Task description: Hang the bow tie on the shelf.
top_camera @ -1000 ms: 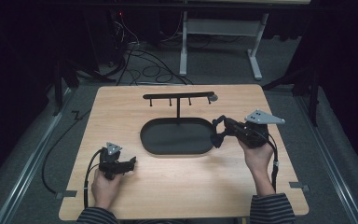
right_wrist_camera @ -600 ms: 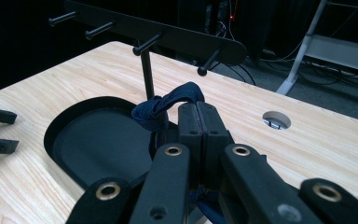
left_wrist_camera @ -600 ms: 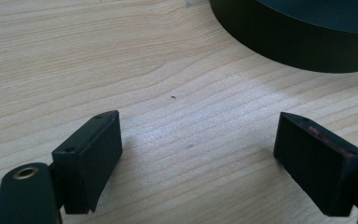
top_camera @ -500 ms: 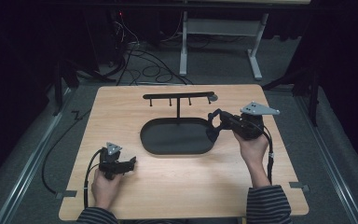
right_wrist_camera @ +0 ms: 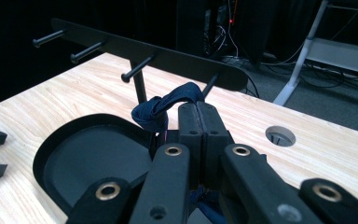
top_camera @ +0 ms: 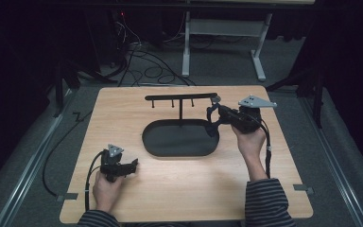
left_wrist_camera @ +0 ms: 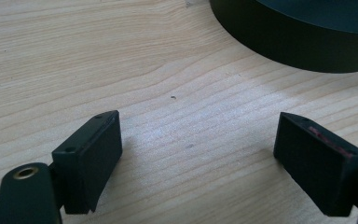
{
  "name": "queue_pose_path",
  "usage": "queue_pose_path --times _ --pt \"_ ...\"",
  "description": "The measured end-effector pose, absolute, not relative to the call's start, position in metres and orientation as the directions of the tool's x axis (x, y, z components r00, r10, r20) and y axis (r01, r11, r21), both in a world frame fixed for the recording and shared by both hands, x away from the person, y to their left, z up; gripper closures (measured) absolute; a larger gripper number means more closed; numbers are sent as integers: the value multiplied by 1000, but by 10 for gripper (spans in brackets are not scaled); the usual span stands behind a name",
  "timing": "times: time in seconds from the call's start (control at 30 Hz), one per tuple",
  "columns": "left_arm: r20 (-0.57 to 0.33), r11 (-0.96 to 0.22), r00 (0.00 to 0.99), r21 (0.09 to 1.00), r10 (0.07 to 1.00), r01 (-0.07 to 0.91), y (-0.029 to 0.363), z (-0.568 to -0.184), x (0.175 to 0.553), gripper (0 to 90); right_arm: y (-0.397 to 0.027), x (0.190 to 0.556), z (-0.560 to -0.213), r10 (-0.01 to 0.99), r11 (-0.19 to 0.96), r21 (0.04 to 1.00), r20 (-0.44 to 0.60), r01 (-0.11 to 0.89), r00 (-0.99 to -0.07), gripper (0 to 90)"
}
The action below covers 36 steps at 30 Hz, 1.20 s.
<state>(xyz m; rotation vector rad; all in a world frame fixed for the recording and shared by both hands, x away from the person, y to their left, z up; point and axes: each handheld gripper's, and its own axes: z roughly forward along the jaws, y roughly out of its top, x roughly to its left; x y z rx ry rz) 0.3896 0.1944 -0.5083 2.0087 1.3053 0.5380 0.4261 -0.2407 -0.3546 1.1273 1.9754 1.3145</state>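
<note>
Dark room, grey carpet floor [top_camera: 38,142], white desk frame [top_camera: 222,33] behind (cables [top_camera: 142,61] tangled nearby).

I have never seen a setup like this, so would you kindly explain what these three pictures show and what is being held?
A person sits at a wooden table with a hand-held two-jaw tool in each hand. The high view looks down from above. Each of the other two pictures comes from a camera riding on one tool, looking along its jaws. On the table stands a black stand: an oval tray with a post carrying a bar of pegs. The left tool rests low over the bare wood, jaws wide apart with nothing between them. The right tool is shut on a loop of dark blue fabric, raised near the peg bar.
</note>
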Motion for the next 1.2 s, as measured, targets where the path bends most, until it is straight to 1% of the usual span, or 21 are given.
queue_pose_path --times 0.23,0.47,0.6,0.87,1.2 --pt "-19 -271 413 726 910 632 194 -508 390 155 -238 438 -354 858 193 908 29 373 -513 900" --pt "-19 -273 416 727 909 630 194 -508 390 158 -240 449 -358 868 162 903 61 399 -492 900" --pt "-19 -274 416 727 909 630 194 -508 390 158 -240 453 -359 869 159 905 61 395 -491 900" --pt "-17 -275 417 726 909 630 194 -508 390 158 -237 466 -365 880 151 892 76 427 -469 900" --pt "-18 -274 417 727 909 630 194 -508 390 158 -235 472 -372 882 135 886 97 443 -462 900"
